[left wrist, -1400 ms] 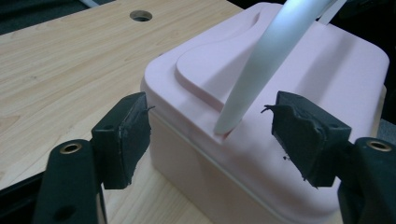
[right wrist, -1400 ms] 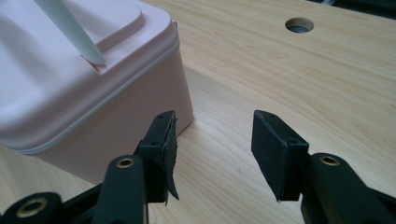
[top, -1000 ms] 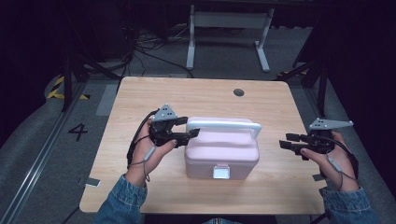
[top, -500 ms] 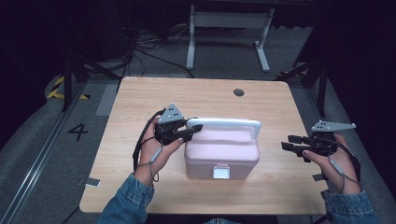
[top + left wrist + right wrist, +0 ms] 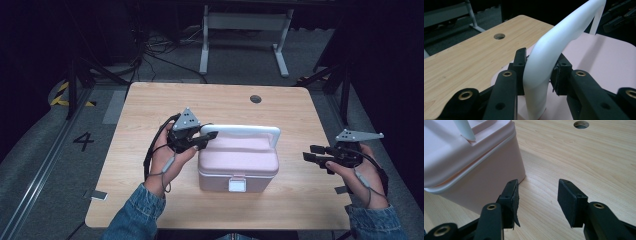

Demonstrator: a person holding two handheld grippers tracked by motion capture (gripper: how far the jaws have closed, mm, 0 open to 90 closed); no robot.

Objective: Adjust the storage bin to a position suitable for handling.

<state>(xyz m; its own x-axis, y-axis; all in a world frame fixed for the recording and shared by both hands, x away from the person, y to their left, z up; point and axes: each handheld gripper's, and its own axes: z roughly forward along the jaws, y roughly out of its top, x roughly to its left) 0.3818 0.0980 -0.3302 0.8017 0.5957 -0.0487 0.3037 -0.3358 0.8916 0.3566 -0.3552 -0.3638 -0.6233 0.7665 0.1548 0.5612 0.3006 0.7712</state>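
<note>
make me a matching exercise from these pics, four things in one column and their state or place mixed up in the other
Things:
1. left gripper
2. right gripper
3. white handle
4. round hole

States or places:
A. raised above the pink box lid
B. open, holding nothing, beside the box
C. in the table top, at the far side
D. shut on the handle's end

Pairs: 1-D, 2-B, 3-A, 4-C

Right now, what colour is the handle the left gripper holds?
White; the handle shows best in the left gripper view, above the pink box.
</note>
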